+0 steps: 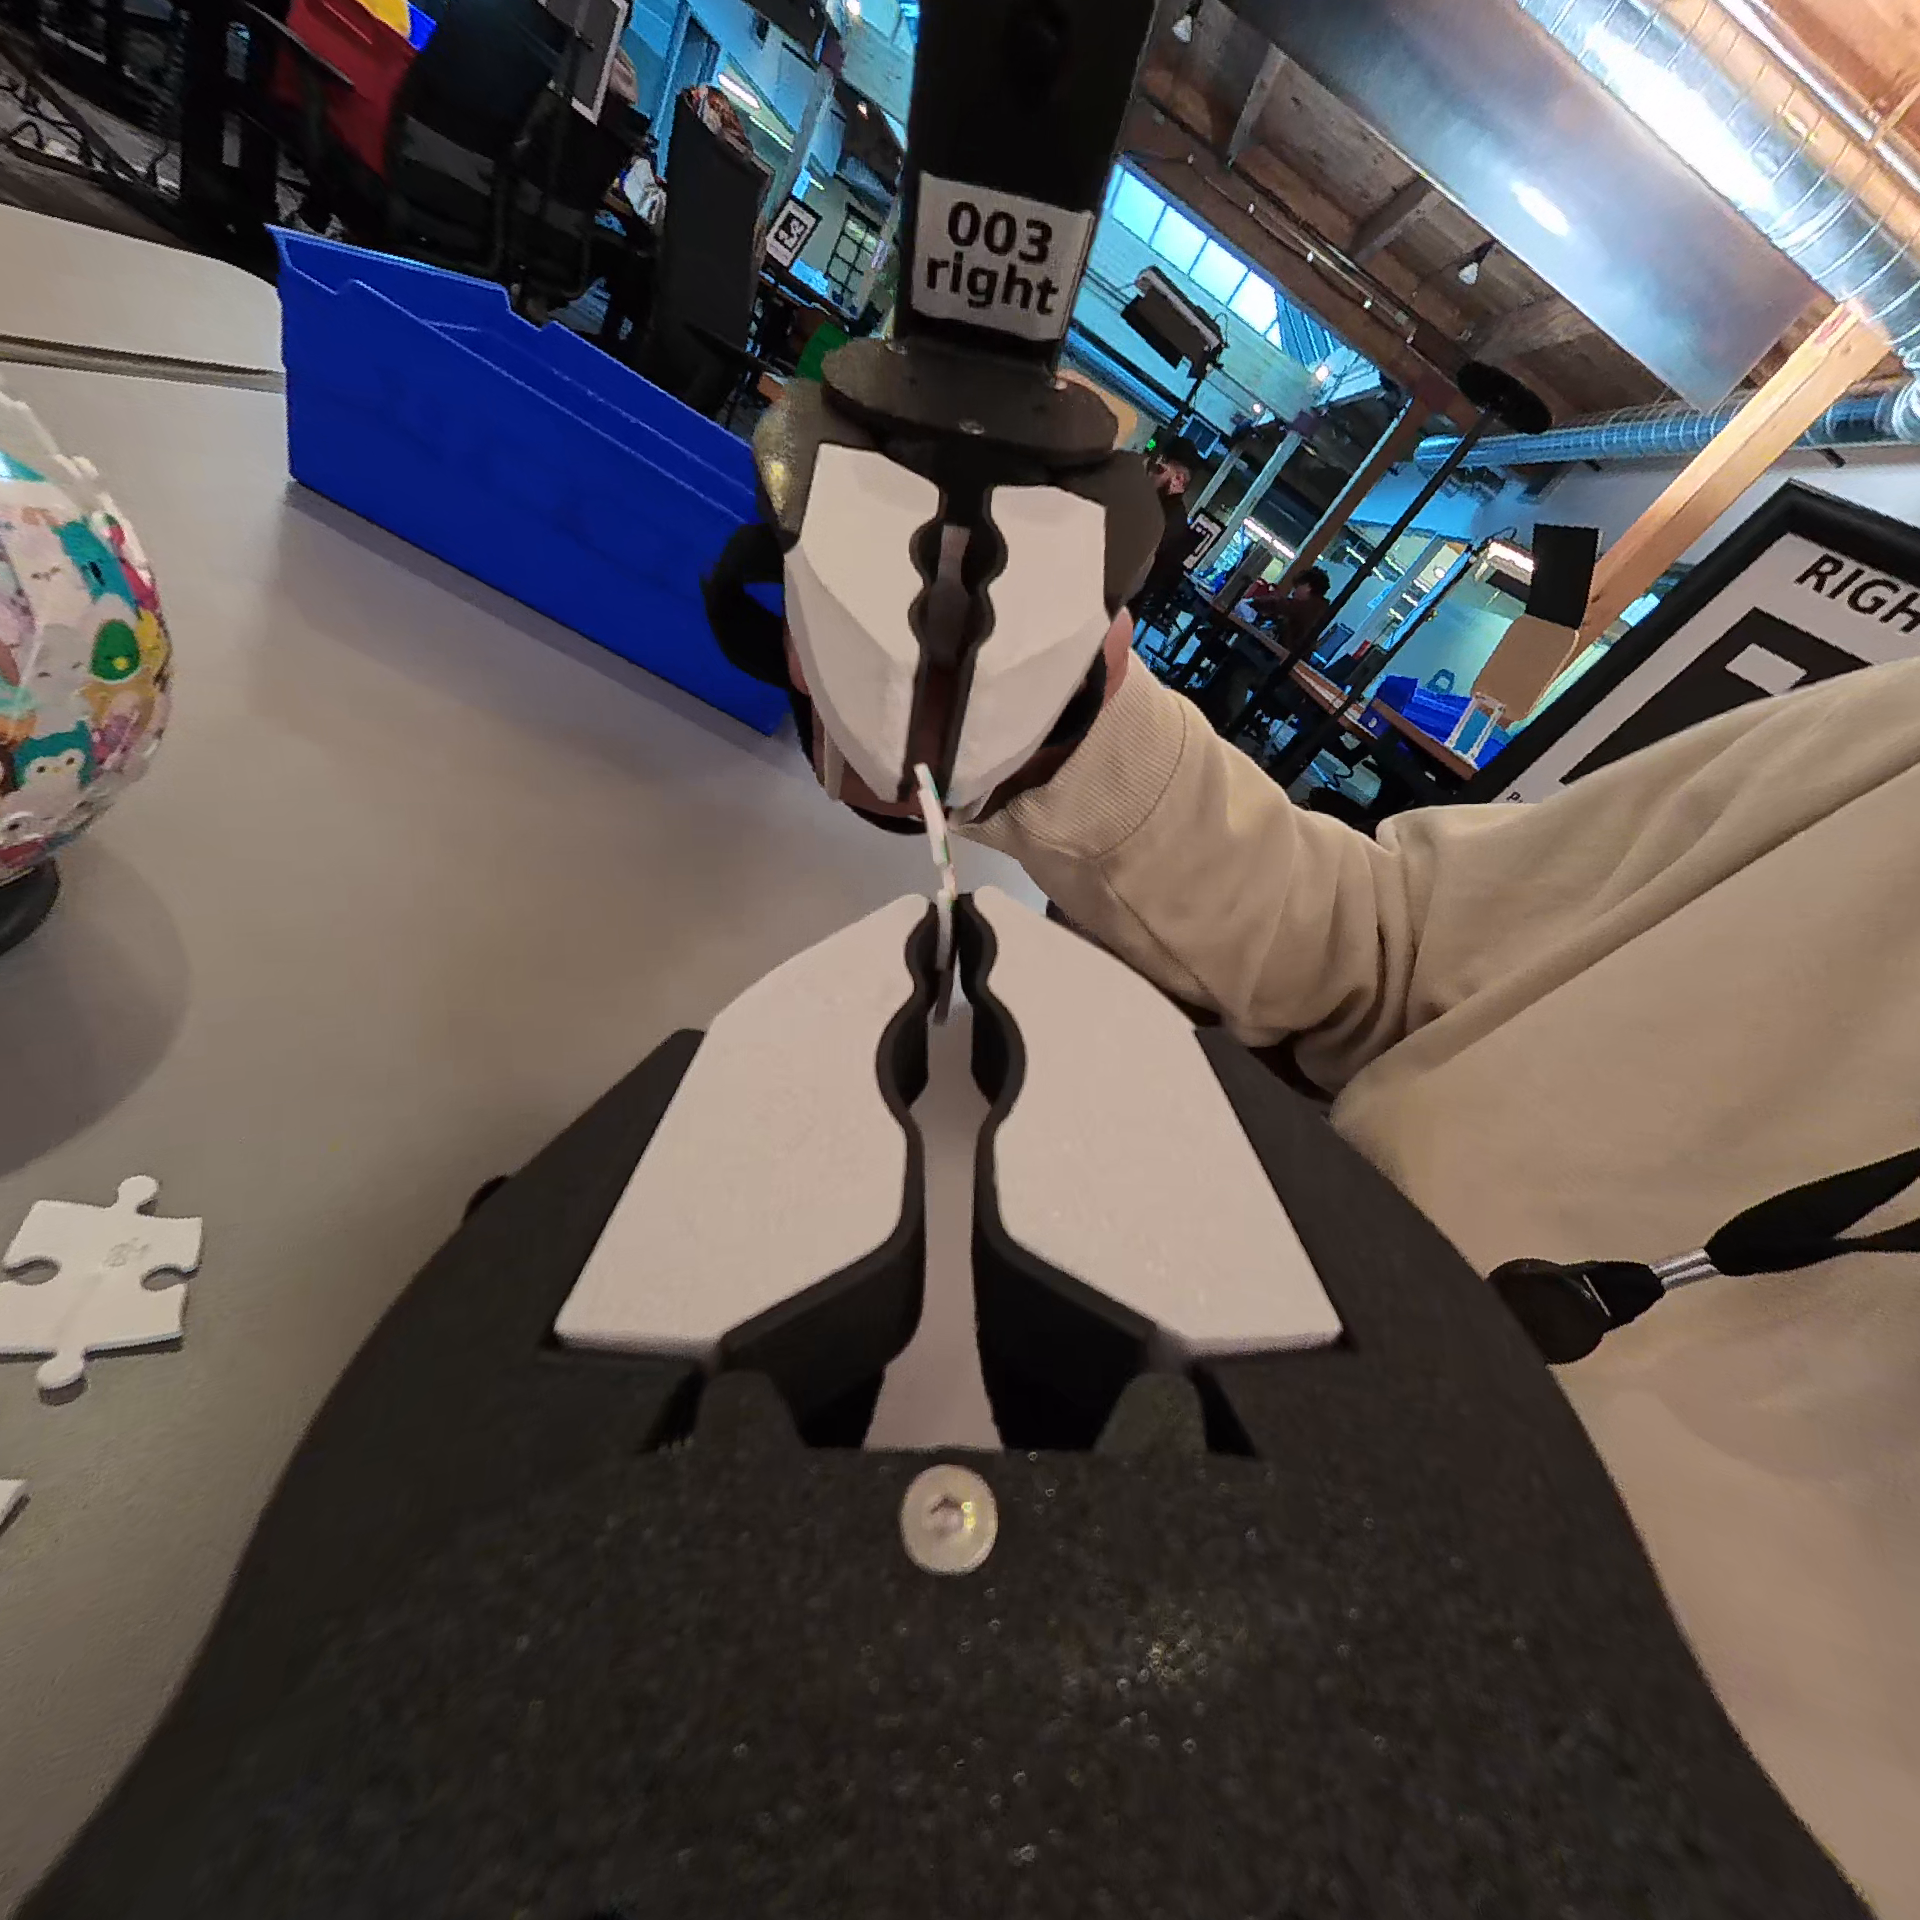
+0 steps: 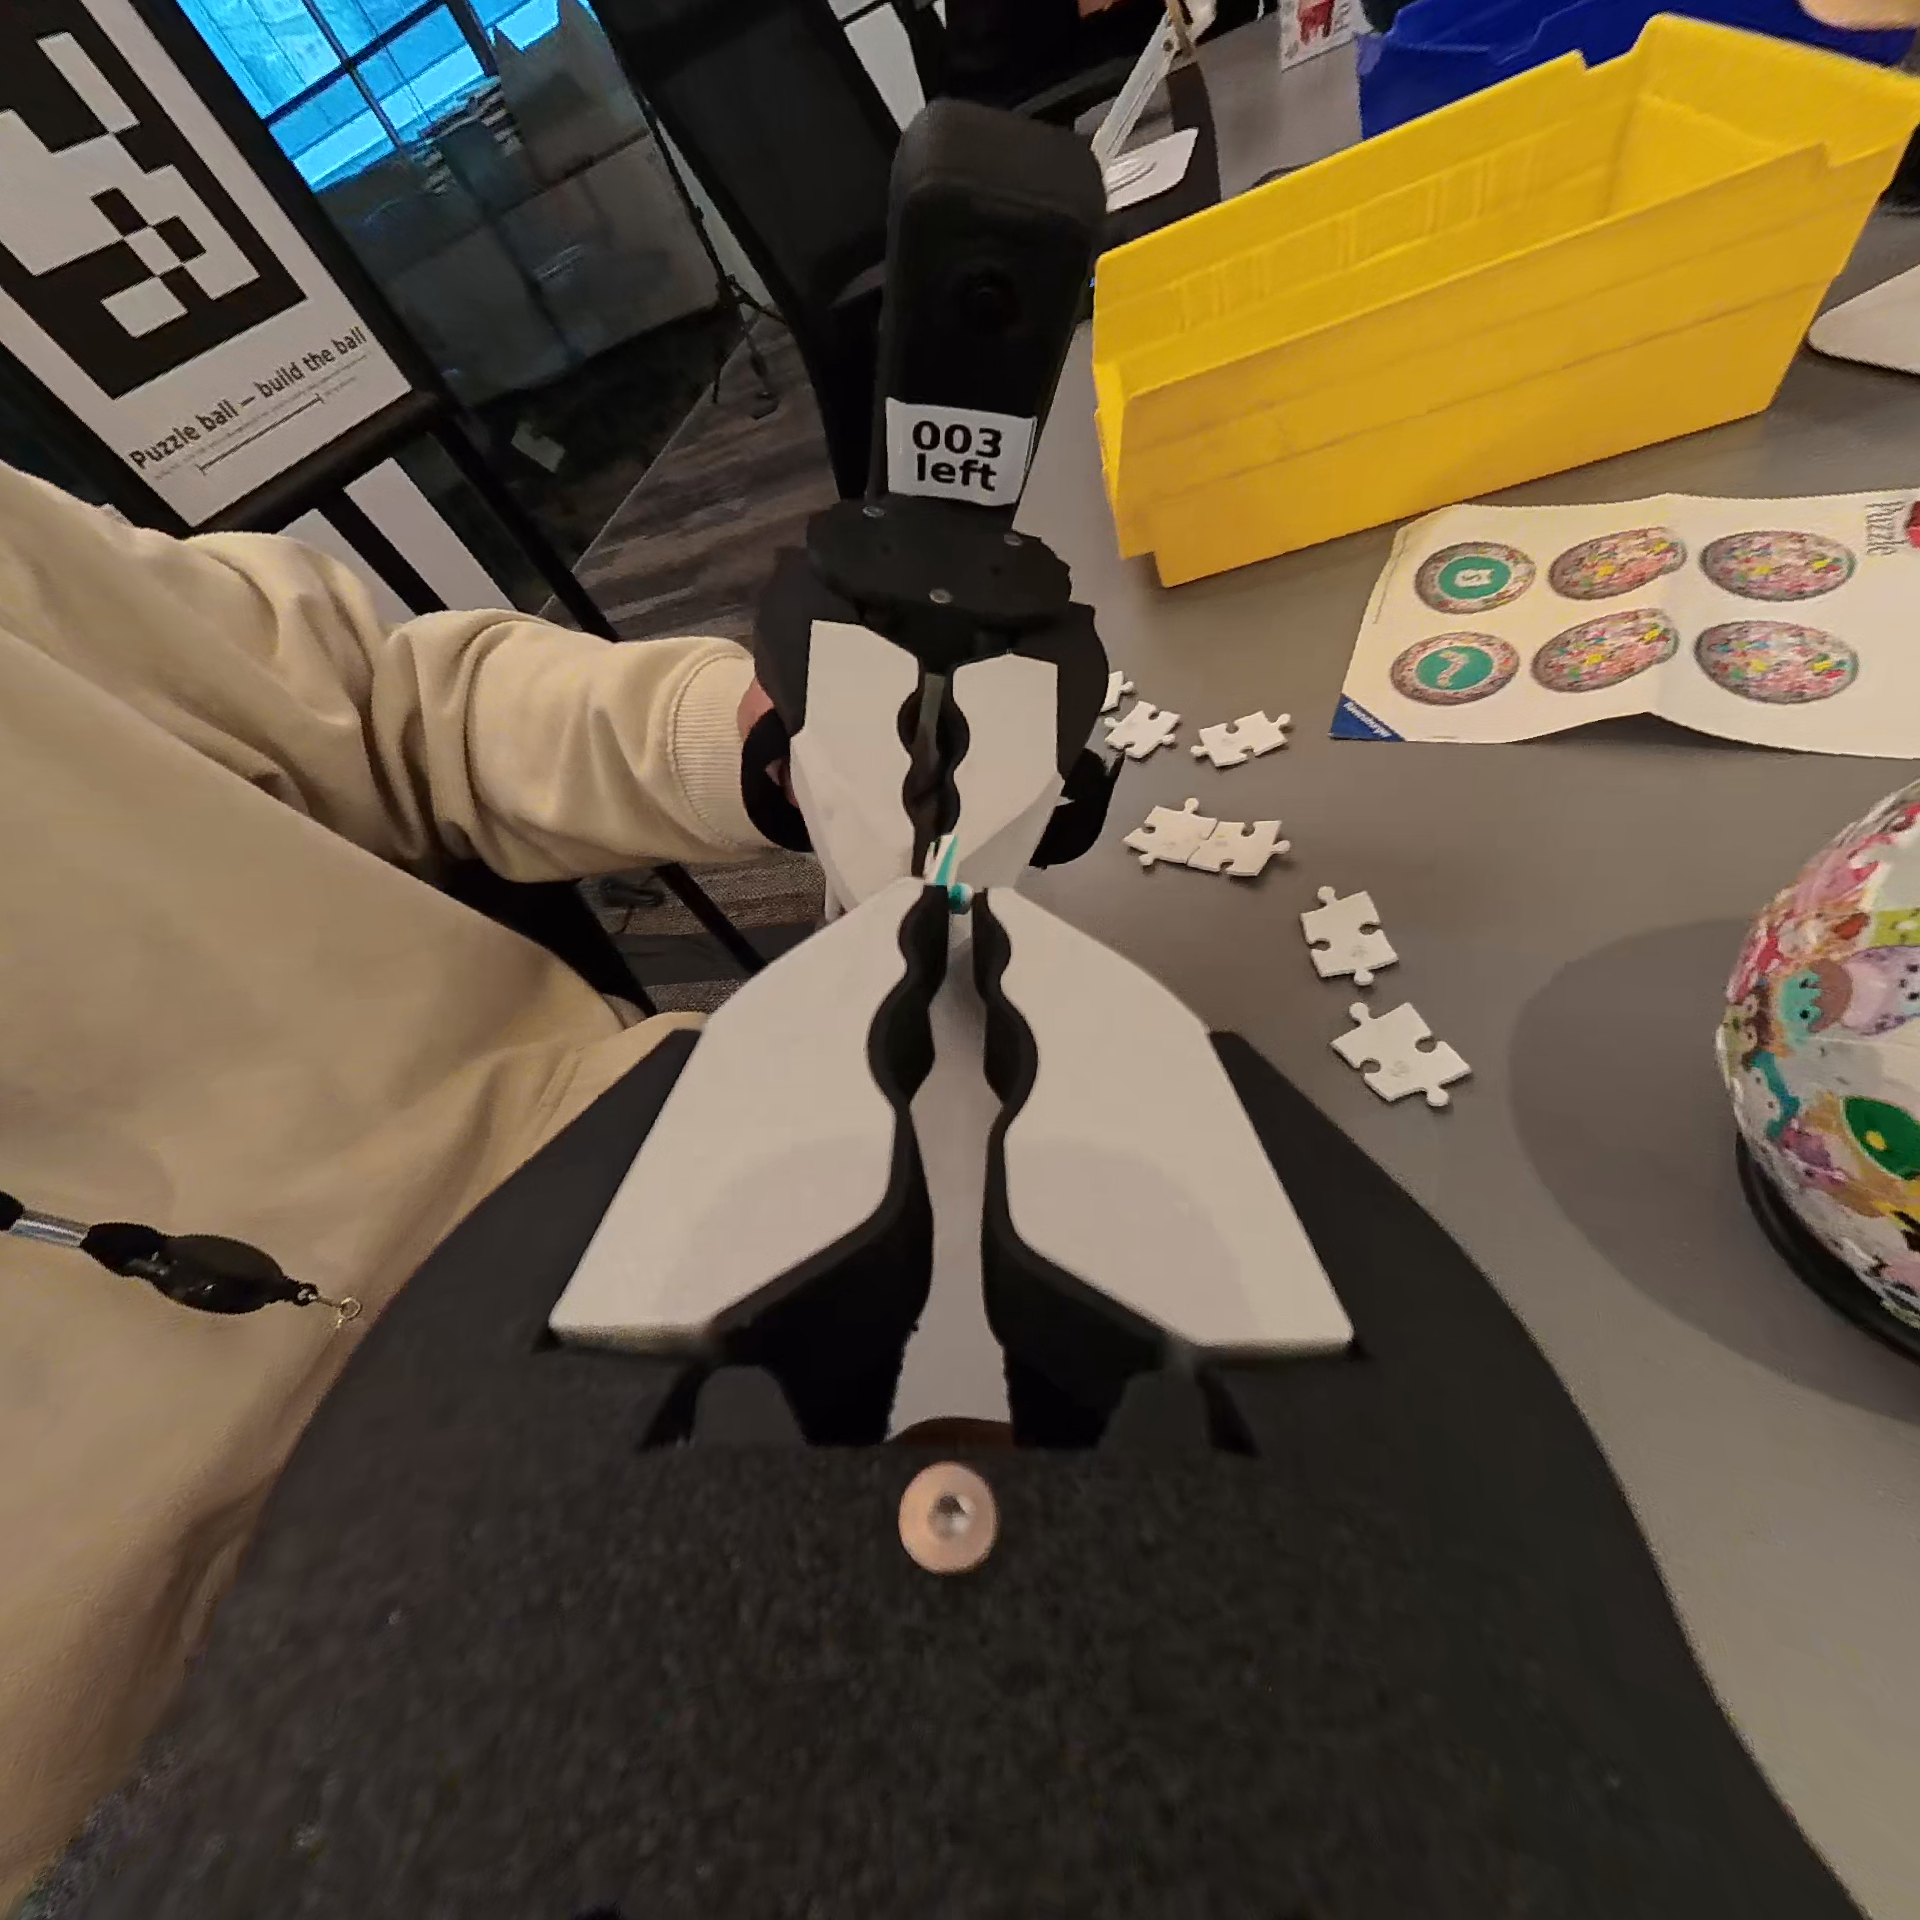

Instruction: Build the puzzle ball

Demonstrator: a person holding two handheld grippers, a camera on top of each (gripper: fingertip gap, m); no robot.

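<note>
Inspector: Status of the grippers?

Operator: My left gripper and right gripper meet tip to tip above the tabletop, both pinched on one piece. I judge this a handover or a joining.

Inspector: The ball?

Operator: The ball stands apart. I advise releasing one side only when the other holds firm.

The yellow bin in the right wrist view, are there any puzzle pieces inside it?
No. The yellow bin shows only bare yellow walls and floor, while the loose puzzle pieces lie outside it on the grey table.
</note>
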